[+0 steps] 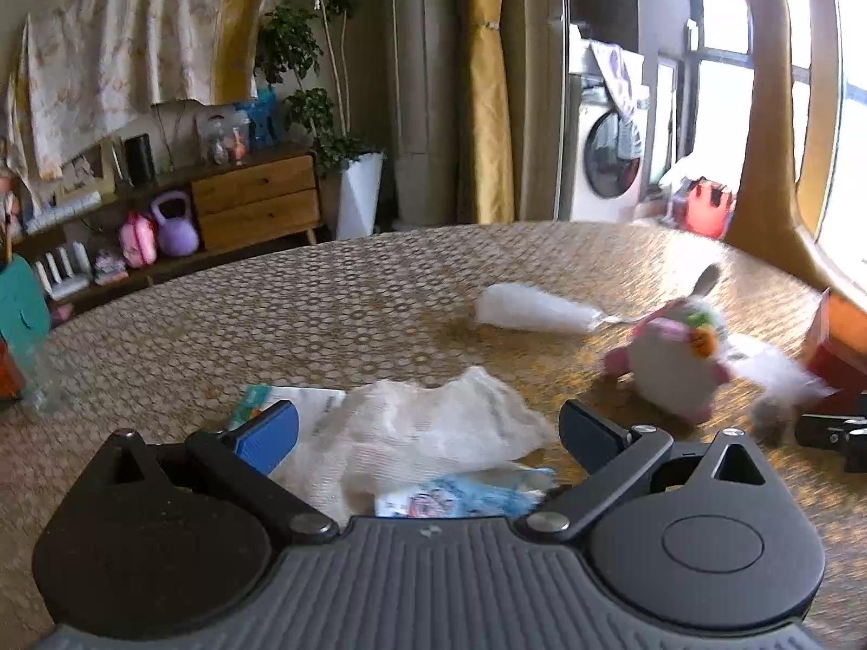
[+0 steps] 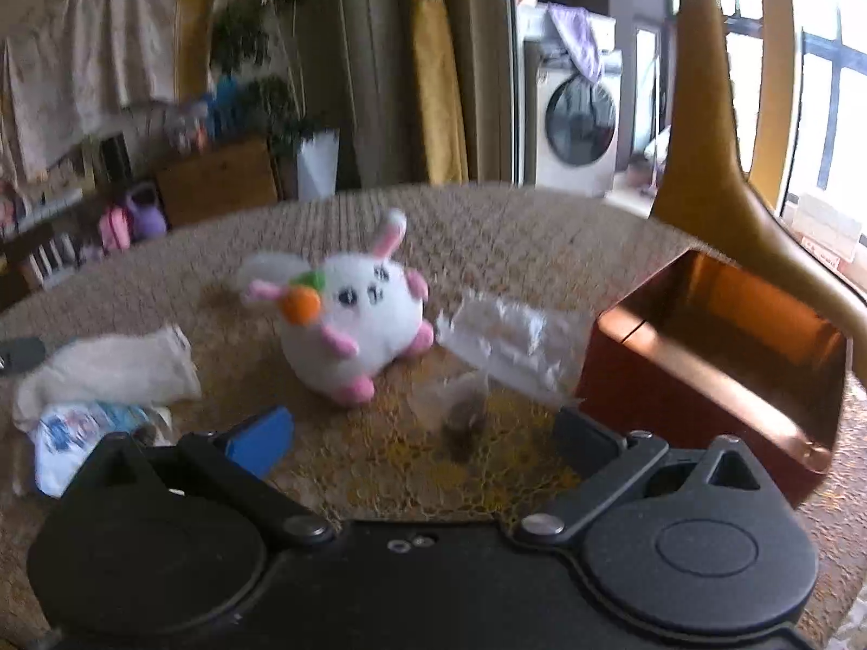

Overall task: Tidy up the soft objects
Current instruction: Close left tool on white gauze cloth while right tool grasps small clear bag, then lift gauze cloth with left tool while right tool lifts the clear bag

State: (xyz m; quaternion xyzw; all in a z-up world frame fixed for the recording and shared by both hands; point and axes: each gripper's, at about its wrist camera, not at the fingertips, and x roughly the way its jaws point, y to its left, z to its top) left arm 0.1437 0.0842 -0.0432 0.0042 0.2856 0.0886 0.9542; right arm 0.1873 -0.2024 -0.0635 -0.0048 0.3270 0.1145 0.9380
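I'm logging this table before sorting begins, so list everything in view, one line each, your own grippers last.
Plush rabbit: 1, white with pink ears and feet, orange carrot; table middle.
Rolled cloth: 1, white; beyond the rabbit in the left view.
Crumpled cloth: 1, white; in front of the left gripper.
Printed packet: 1, blue and white; under the crumpled cloth's near edge.
Clear bag: 1, see-through white; between rabbit and box.
Box: 1, red-brown, open; table's right side.
Table: 1, tan patterned cover.
Washing machine: 1, white; background.
Left gripper: open, empty.
Right gripper: open, empty.
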